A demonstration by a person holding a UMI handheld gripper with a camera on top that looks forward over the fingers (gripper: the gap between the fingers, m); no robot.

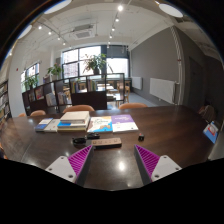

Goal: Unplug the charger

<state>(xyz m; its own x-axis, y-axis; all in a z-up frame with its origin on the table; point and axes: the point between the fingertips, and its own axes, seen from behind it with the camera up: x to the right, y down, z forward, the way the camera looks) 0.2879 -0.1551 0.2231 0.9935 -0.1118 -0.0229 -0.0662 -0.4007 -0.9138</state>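
A dark power strip (103, 142) lies flat on the dark wooden table (165, 125), just ahead of my fingers and a little left of the middle between them. A small black block (79, 141), perhaps a charger, sits at its left end. My gripper (113, 160) is open, its purple pads (80, 158) spread wide, and nothing is between them. The fingers hover above bare tabletop, short of the strip.
Books and magazines (112, 124) lie beyond the strip, with more books (62, 124) to the left. A small coloured box (211, 132) stands at the right end of the table. Chairs (79, 109) line the far side; shelves and plants stand behind.
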